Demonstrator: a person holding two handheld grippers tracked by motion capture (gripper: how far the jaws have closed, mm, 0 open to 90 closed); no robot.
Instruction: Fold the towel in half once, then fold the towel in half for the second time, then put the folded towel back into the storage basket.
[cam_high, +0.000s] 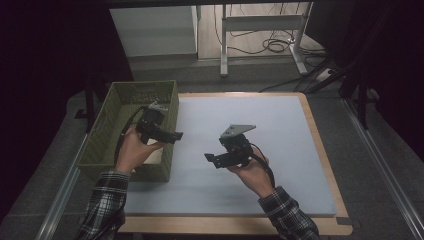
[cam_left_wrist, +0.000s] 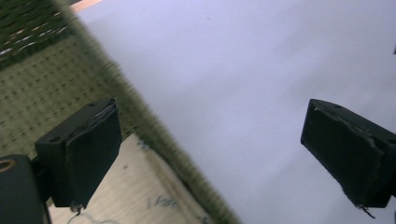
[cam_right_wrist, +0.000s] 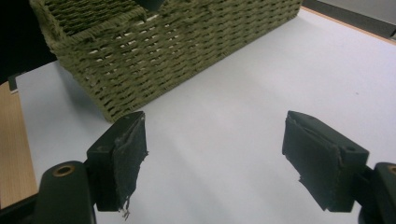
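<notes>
Basket (cam_high: 107, 125), green and woven, stands at the left edge of the grey mat (cam_high: 280, 150), with a pale flat item (cam_left_wrist: 135, 191) lying inside it. Left gripper (cam_high: 175, 135) hangs over the basket's near wall, jaws wide and empty. Right gripper (cam_high: 210, 159) hovers over bare mat, jaws likewise wide and empty. Before any pick, centre the left jaws over the pale item, clear of the weave
</notes>
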